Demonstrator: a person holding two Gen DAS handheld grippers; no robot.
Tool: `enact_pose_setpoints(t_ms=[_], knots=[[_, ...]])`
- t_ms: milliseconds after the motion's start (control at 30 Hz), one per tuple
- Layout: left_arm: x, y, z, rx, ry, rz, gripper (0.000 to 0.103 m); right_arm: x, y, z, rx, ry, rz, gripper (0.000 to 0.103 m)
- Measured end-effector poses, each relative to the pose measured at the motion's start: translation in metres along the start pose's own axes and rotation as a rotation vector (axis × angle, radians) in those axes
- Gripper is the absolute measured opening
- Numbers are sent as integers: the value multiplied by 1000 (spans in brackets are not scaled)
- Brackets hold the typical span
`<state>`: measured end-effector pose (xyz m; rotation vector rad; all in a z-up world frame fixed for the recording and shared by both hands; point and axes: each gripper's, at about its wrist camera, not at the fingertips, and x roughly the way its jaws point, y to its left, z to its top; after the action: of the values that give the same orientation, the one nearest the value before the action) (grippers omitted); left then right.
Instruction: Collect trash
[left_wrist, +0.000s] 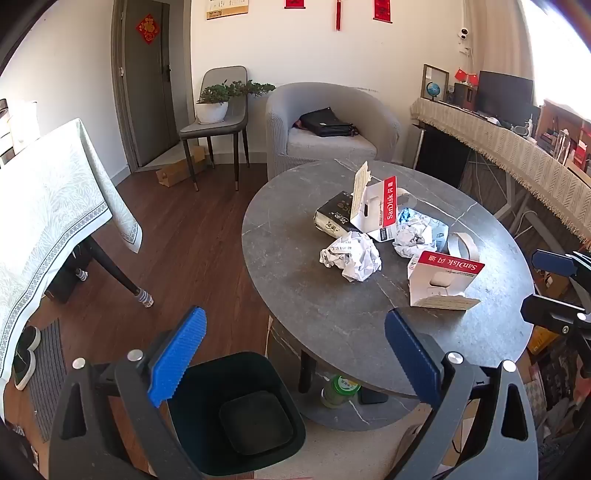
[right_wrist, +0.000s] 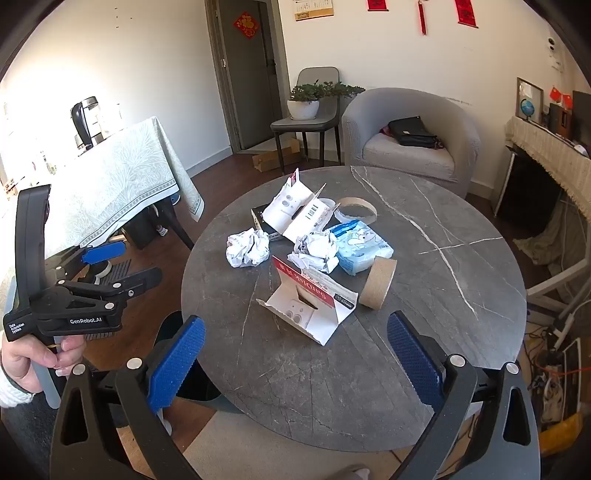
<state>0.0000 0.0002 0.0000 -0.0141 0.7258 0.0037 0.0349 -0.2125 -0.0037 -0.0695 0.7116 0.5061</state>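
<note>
Trash sits clustered near the middle of your round grey marble-patterned table (right_wrist: 424, 295). Count as follows: two crumpled white paper balls, one (right_wrist: 247, 246) to the left and one (right_wrist: 314, 252) just beside the pale blue soft tissue packet (right_wrist: 364, 245); two opened white-and-red SanDisk cardboard packages, the near one (right_wrist: 314, 306) lying tented with its long axis running left to right across your view, the far one (right_wrist: 295, 206) standing upright behind the paper balls; one brown cardboard tape core (right_wrist: 378, 282) lying on its side, its open end toward you; one flat cardboard ring (right_wrist: 356, 210) behind it; one black box (left_wrist: 334, 216), partly hidden.

Your dark green plastic waste bin (left_wrist: 236, 410) stands on the floor just beside the table's left edge, mouth up.

Your left gripper (left_wrist: 295, 354) hangs above the bin with its blue pads wide apart, holding nothing. Your right gripper (right_wrist: 295, 356) is equally wide, empty, over the bare near edge of the table.
</note>
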Motion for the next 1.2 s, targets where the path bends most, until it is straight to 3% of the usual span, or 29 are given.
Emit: enact_pose_setpoints(t_ms=[1200], knots=[[0,-2,-2,1,0,-3,99,1,0,-3,1,0,1,100]])
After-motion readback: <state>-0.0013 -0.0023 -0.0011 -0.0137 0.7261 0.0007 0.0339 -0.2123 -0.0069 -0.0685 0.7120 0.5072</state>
